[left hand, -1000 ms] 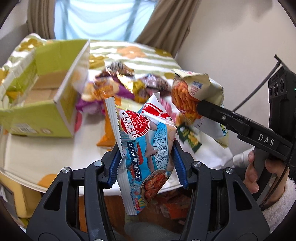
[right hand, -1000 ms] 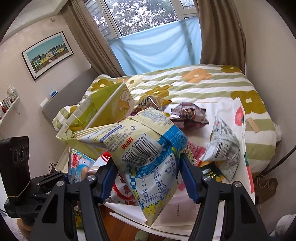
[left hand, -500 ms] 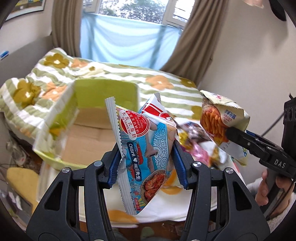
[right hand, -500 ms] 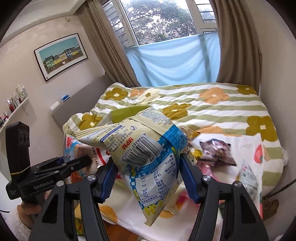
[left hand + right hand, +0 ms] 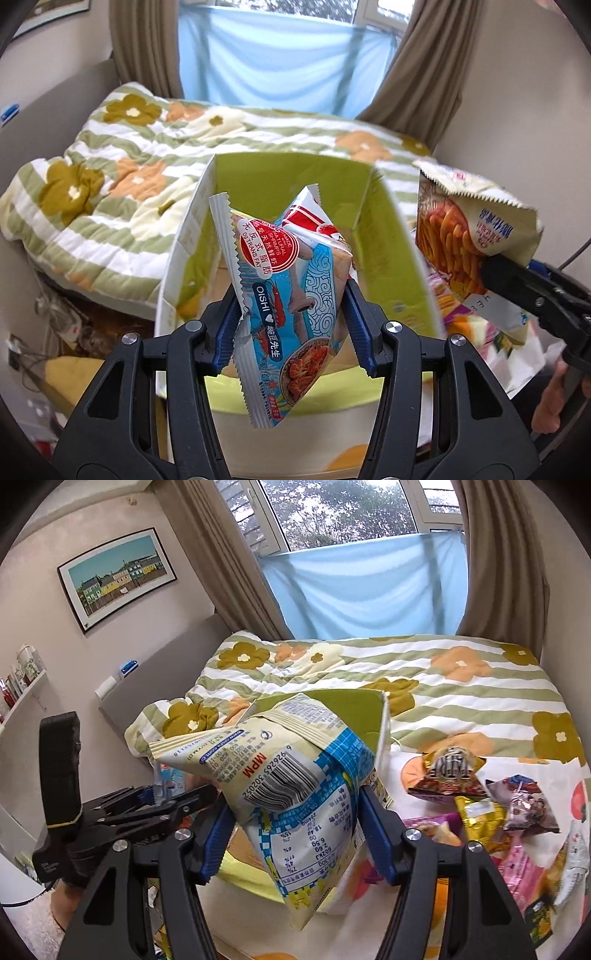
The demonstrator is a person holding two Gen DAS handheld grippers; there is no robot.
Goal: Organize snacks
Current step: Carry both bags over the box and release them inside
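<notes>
Jaws clamped: left gripper (image 5: 293, 325) on shrimp-chip bag (image 5: 288, 306), right gripper (image 5: 295, 834) on cream snack bag (image 5: 295, 797); light, crinkly, crushable; grip mid-bag, above green box (image 5: 391, 243).

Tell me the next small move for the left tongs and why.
Probably lower the left tongs a little into the green box and let go. They are clamped on the blue shrimp-chip bag, which hangs over the box's open top, so a short drop should land it inside.

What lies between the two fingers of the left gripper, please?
In the left wrist view, a blue shrimp-cracker bag sits clamped between the left gripper's fingers, in front of the open green box.
</notes>
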